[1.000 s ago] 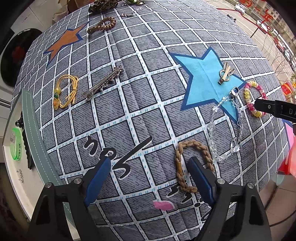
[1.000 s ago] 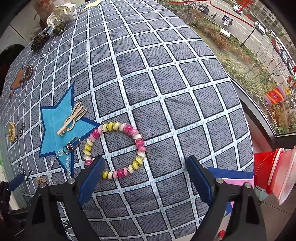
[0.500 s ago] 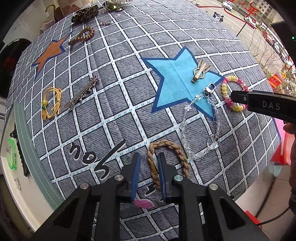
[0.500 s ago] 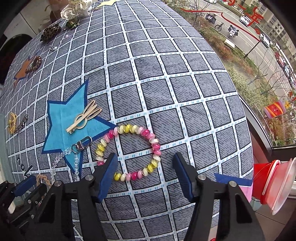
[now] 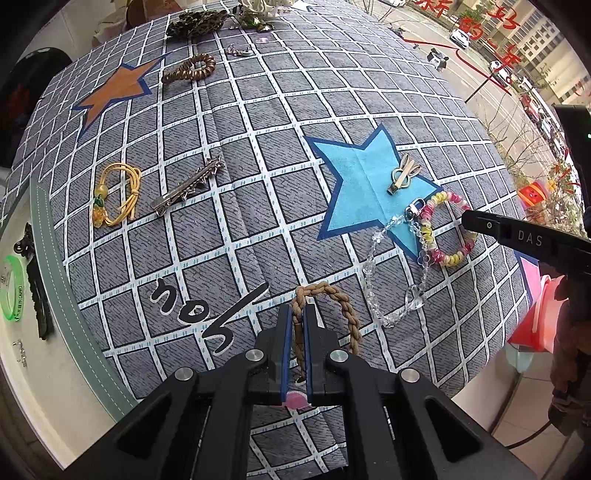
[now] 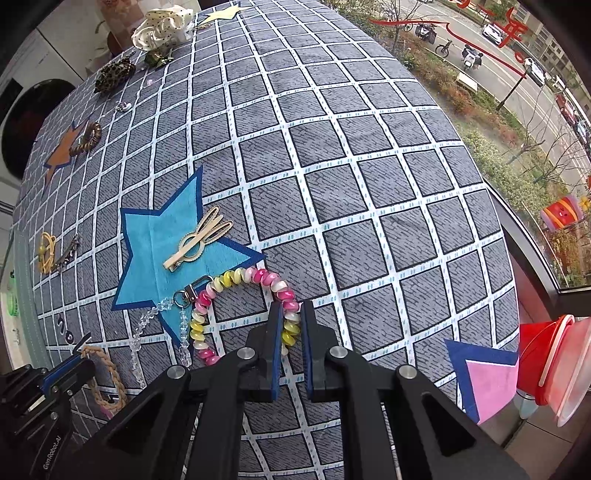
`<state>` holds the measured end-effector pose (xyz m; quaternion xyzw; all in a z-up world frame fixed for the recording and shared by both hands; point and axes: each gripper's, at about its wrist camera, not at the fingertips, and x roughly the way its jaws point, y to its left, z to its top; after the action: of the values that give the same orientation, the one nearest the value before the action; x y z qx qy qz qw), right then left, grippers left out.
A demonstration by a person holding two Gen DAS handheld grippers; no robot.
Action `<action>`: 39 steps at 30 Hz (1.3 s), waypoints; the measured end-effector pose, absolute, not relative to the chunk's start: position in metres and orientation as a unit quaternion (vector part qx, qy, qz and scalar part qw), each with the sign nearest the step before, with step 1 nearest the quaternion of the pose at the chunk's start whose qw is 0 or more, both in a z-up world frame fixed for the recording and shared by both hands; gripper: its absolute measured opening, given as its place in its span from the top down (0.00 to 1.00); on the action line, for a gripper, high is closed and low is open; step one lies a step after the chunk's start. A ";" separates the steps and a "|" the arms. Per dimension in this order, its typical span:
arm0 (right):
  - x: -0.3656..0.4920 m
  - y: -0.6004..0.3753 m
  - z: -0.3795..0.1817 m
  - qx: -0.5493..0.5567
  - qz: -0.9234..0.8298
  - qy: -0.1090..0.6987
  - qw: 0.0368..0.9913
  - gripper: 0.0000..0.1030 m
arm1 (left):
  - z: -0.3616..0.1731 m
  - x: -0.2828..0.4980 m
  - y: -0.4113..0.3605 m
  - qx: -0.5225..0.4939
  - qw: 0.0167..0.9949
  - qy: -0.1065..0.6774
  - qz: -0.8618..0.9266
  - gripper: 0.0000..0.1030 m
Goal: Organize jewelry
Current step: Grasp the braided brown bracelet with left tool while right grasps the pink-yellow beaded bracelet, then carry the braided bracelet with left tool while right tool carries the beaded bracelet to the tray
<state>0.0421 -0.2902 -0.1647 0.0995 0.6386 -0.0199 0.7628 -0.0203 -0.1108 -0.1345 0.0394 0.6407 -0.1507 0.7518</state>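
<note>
My left gripper (image 5: 297,314) is shut on the left side of a tan braided bracelet (image 5: 347,314) near the table's front edge; it also shows in the right wrist view (image 6: 107,373). My right gripper (image 6: 290,314) is shut on the right side of a pink, yellow and white bead bracelet (image 6: 236,278), which also shows in the left wrist view (image 5: 428,229). A clear crystal chain (image 5: 391,306) with a clasp lies between the two bracelets. A gold hair clip (image 5: 402,177) rests on the blue star patch (image 5: 358,184).
Checked grey cloth (image 5: 229,229) covers the table. On the left lie a yellow cord bracelet (image 5: 118,199), a silver clip (image 5: 188,192) and an orange star (image 5: 110,92). A brown scrunchie (image 5: 190,68) and leopard scrunchie (image 5: 195,24) lie at the back. A pink star patch (image 6: 487,376) and red cups (image 6: 546,354) are at the right.
Both grippers have closed from wide open. The left one has pinched the braided bracelet. The right one has moved forward and pinched the bead bracelet.
</note>
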 end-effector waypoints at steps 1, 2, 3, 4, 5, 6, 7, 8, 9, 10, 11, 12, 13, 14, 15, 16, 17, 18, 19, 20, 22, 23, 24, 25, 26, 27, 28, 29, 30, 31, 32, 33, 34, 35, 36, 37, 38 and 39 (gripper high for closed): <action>0.042 -0.292 -0.163 0.102 -0.018 0.637 0.764 0.90 | -0.133 -0.020 -0.111 0.036 0.752 0.641 -0.150 0.88; 0.041 -0.292 -0.160 0.103 -0.017 0.636 0.765 0.90 | -0.132 -0.019 -0.111 0.033 0.752 0.641 -0.151 0.88; 0.040 -0.292 -0.158 0.103 -0.016 0.635 0.765 0.90 | -0.131 -0.019 -0.110 0.030 0.752 0.641 -0.152 0.88; 0.040 -0.294 -0.157 0.104 -0.014 0.634 0.766 0.90 | -0.129 -0.019 -0.111 0.029 0.753 0.640 -0.152 0.88; 0.039 -0.294 -0.154 0.106 -0.013 0.633 0.767 0.90 | -0.129 -0.021 -0.107 0.029 0.754 0.638 -0.152 0.88; 0.038 -0.296 -0.152 0.107 -0.012 0.631 0.768 0.90 | -0.129 -0.020 -0.098 0.028 0.755 0.637 -0.153 0.88; 0.038 -0.297 -0.149 0.107 -0.013 0.631 0.769 0.90 | -0.127 -0.020 -0.097 0.027 0.757 0.635 -0.153 0.88; 0.038 -0.294 -0.147 0.107 -0.014 0.630 0.769 0.90 | -0.125 -0.020 -0.095 0.025 0.758 0.633 -0.153 0.88; 0.039 -0.292 -0.146 0.110 -0.013 0.629 0.769 0.90 | -0.126 -0.014 -0.084 0.024 0.760 0.631 -0.153 0.88; 0.034 -0.293 -0.144 0.113 -0.014 0.628 0.770 0.90 | -0.123 -0.015 -0.080 0.023 0.761 0.629 -0.153 0.88; 0.036 -0.295 -0.141 0.116 -0.013 0.627 0.770 0.90 | -0.120 -0.016 -0.075 0.021 0.763 0.628 -0.153 0.88; 0.036 -0.291 -0.138 0.117 -0.013 0.626 0.771 0.90 | -0.114 -0.016 -0.067 0.019 0.765 0.626 -0.153 0.88; 0.035 -0.292 -0.135 0.117 -0.011 0.624 0.772 0.91 | -0.115 -0.016 -0.071 0.017 0.766 0.624 -0.152 0.88; 0.036 -0.288 -0.132 0.115 -0.010 0.623 0.774 0.91 | -0.112 -0.016 -0.068 0.015 0.768 0.622 -0.151 0.88; 0.039 -0.289 -0.128 0.114 -0.008 0.621 0.775 0.90 | -0.113 -0.015 -0.072 0.013 0.769 0.621 -0.150 0.88; 0.041 -0.287 -0.126 0.113 -0.005 0.620 0.776 0.90 | -0.109 -0.016 -0.066 0.011 0.771 0.620 -0.148 0.88; 0.042 -0.283 -0.122 0.112 -0.003 0.618 0.778 0.90 | -0.104 -0.016 -0.058 0.008 0.772 0.618 -0.146 0.88; 0.043 -0.280 -0.116 0.110 0.001 0.616 0.780 0.90 | -0.100 -0.016 -0.052 0.006 0.774 0.617 -0.145 0.88; 0.045 -0.276 -0.113 0.109 0.004 0.615 0.781 0.90 | -0.096 -0.016 -0.045 0.003 0.775 0.616 -0.143 0.88; 0.047 -0.270 -0.110 0.109 0.007 0.614 0.782 0.90 | -0.092 -0.016 -0.038 0.001 0.776 0.615 -0.140 0.88; 0.052 -0.261 -0.104 0.110 0.015 0.613 0.783 0.90 | -0.090 -0.013 -0.034 -0.004 0.779 0.613 -0.135 0.88; 0.054 -0.255 -0.102 0.111 0.019 0.613 0.782 0.90 | -0.088 -0.013 -0.031 -0.007 0.780 0.611 -0.132 0.88; 0.056 -0.256 -0.102 0.112 0.024 0.612 0.782 0.91 | -0.087 -0.012 -0.027 -0.010 0.781 0.611 -0.129 0.88; 0.053 -0.254 -0.099 0.110 0.029 0.612 0.783 0.91 | -0.086 -0.013 -0.022 -0.013 0.782 0.610 -0.126 0.88; 0.053 -0.250 -0.095 0.108 0.034 0.611 0.784 0.91 | -0.084 -0.013 -0.017 -0.016 0.784 0.609 -0.122 0.88; 0.054 -0.244 -0.092 0.105 0.040 0.611 0.784 0.91 | -0.083 -0.013 -0.012 -0.019 0.785 0.608 -0.118 0.88; 0.054 -0.232 -0.088 0.102 0.046 0.610 0.784 0.91 | -0.082 -0.013 -0.007 -0.023 0.786 0.607 -0.115 0.88; 0.055 -0.220 -0.083 0.099 0.052 0.610 0.785 0.90 | -0.080 -0.014 -0.002 -0.026 0.787 0.606 -0.110 0.88; 0.055 -0.206 -0.078 0.097 0.058 0.609 0.785 0.91 | -0.078 -0.014 0.003 -0.030 0.789 0.605 -0.105 0.88; 0.055 -0.202 -0.077 0.095 0.065 0.608 0.785 0.91 | -0.077 -0.015 0.008 -0.034 0.790 0.604 -0.100 0.88; 0.059 -0.199 -0.077 0.092 0.073 0.608 0.785 0.91 | -0.076 -0.015 0.014 -0.037 0.791 0.603 -0.095 0.88; 0.058 -0.196 -0.074 0.090 0.081 0.607 0.786 0.91 | -0.074 -0.016 0.020 -0.041 0.792 0.602 -0.089 0.88; 0.060 -0.194 -0.074 0.087 0.089 0.606 0.786 0.91 | -0.073 -0.016 0.026 -0.045 0.793 0.601 -0.083 0.88; 0.060 -0.194 -0.075 0.084 0.097 0.605 0.786 0.91 | -0.072 -0.015 0.032 -0.048 0.795 0.600 -0.077 0.88; 0.061 -0.184 -0.071 0.081 0.105 0.604 0.786 0.91 | -0.071 -0.015 0.038 -0.052 0.796 0.599 -0.071 0.88; 0.062 -0.181 -0.072 0.078 0.113 0.603 0.786 0.91 | -0.069 -0.015 0.045 -0.055 0.797 0.598 -0.065 0.88; 0.061 -0.174 -0.070 0.075 0.121 0.602 0.786 0.91 | -0.068 -0.014 0.052 -0.058 0.798 0.598 -0.058 0.88; 0.061 -0.167 -0.071 0.073 0.129 0.601 0.785 0.91 | -0.068 -0.014 0.059 -0.062 0.798 0.597 -0.050 0.88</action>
<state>0.0607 -0.1674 -0.0706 0.0725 0.6014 0.1291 0.7851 -0.0144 0.0592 -0.0676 -0.0616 0.5970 -0.0503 0.7983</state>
